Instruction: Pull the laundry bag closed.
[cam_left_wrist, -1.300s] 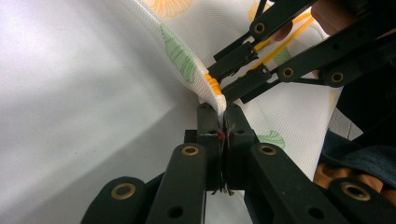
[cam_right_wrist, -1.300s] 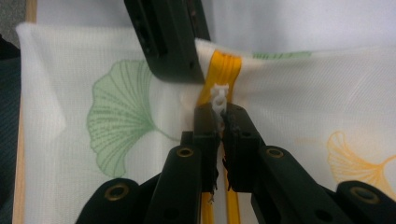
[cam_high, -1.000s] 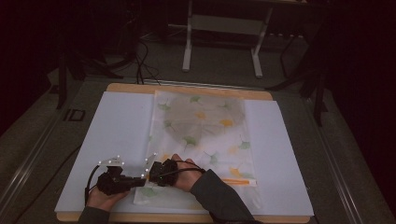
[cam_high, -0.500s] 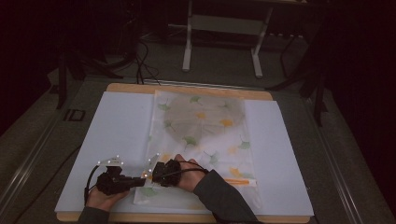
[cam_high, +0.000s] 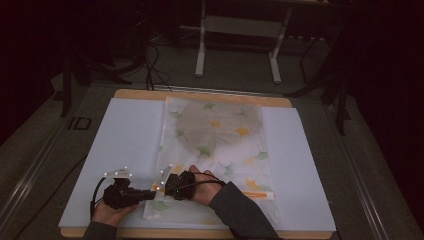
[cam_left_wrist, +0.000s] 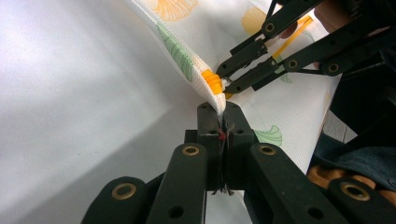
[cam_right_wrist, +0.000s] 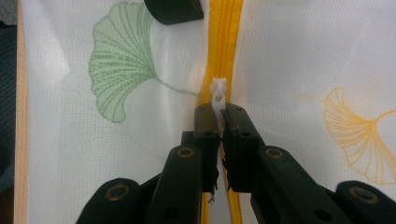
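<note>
Zippered mesh bag (cam_high: 220, 145): my left gripper (cam_left_wrist: 223, 125) pinched its corner; right gripper (cam_right_wrist: 222, 119) pinched the zipper pull (cam_right_wrist: 218, 92); best pulled straight, fabric taut.

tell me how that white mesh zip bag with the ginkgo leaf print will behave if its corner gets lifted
The white mesh bag with ginkgo leaf print is probably floppy: its edge already drapes and folds where the left tool pinches it. It looks thin and light, so it may slide on the smooth white table sheet unless held.

right tool (cam_right_wrist: 222, 115) clamped on white zipper pull (cam_right_wrist: 218, 91) | yellow zipper (cam_right_wrist: 224, 42) | leaf-print mesh bag (cam_right_wrist: 299, 56)
</note>
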